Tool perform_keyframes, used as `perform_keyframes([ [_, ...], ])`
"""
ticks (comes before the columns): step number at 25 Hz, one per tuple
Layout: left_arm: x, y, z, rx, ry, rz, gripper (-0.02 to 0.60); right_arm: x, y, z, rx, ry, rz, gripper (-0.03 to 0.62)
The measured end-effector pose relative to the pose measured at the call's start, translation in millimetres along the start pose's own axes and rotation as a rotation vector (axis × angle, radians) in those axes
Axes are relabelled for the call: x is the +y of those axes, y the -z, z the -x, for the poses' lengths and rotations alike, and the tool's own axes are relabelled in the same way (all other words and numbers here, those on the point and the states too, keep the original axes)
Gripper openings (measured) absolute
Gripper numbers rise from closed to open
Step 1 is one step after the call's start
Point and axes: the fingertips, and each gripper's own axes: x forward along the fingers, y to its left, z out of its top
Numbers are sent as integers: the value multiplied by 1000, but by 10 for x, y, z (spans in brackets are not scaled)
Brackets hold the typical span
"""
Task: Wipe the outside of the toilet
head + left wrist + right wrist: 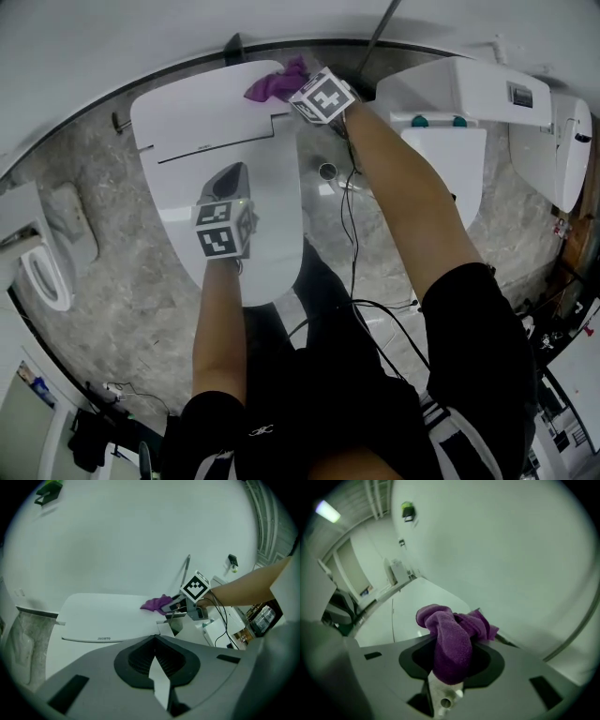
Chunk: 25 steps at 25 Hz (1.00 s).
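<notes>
Right gripper [298, 92] is clamped on the purple cloth [274, 82], which sits on the toilet [187, 122] top at its 1 o'clock corner, right by the wall [141, 28]. Left gripper [228, 183] hovers over the lid's middle, jaws together, nothing between them. A small grey wordmark [107, 639] marks the lid's rim, too small to read. At 3 o'clock a narrow strip of floor [321, 145] separates it from a second toilet [450, 159], and cables [352, 206] hang across that strip.
</notes>
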Motion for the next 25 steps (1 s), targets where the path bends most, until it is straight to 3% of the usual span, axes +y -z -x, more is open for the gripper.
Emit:
perform_keyframes([
  [2, -100, -67, -44, -4, 14, -11, 6, -76, 130, 68, -7, -31, -57, 140],
  [6, -274, -98, -184, 9, 30, -46, 6, -152, 350, 125, -49, -15, 34, 129],
  [11, -408, -69, -371, 37, 19, -142, 6, -207, 463, 26, -82, 7, 216, 128],
  [15, -481, -10, -530, 55, 31, -157, 6, -227, 403, -134, -119, 32, 413, 129],
  [19, -448, 28, -602, 64, 27, -159, 6, -195, 428, -335, -62, 40, 625, 127],
  [25, -368, 109, -651, 79, 23, -168, 6, -212, 581, -599, 63, -16, 761, 127],
])
